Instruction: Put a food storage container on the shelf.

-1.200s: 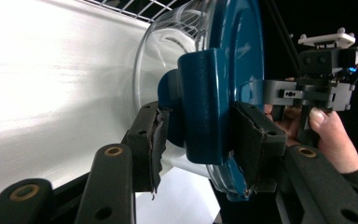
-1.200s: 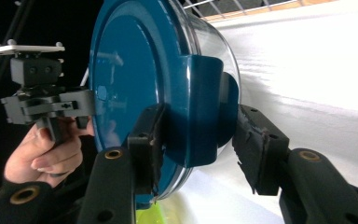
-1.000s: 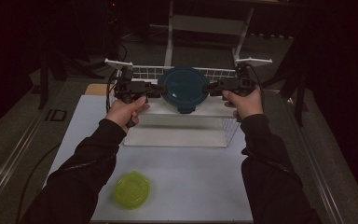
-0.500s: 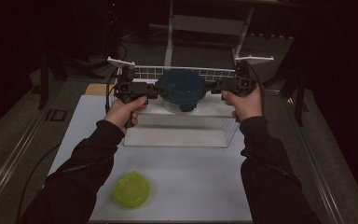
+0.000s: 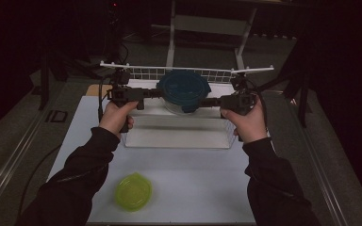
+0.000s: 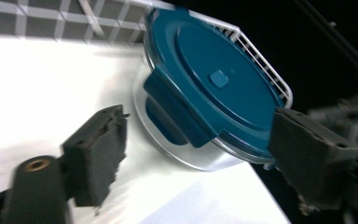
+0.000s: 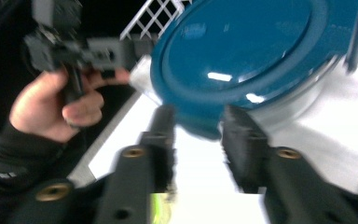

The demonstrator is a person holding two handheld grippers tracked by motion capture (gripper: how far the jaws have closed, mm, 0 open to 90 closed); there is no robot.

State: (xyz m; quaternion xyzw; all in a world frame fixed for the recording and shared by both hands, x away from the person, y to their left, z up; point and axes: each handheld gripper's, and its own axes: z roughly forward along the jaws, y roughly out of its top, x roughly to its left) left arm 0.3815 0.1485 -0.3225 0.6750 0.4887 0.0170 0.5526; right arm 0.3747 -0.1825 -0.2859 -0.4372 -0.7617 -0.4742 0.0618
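A: Where is the round clear container with teal clip lid (image 5: 183, 90) seen?
B: In the white wire-backed tray (image 5: 179, 136) on the worktop (image 5: 188, 183).
A: Claws?
B: Left claw (image 6: 196, 158) is spread wide, just opened, nothing gripped. Right claw (image 7: 198, 128) is narrowed, just closing at the lid's clip; a grip cannot be told.

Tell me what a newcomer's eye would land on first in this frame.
The round container with the teal lid, at the far middle of the table inside the clear bin with a white wire rack behind it. The left gripper and the right gripper flank it, one on each side. Nearer the person, a yellow-green lid lies alone on the white mat.
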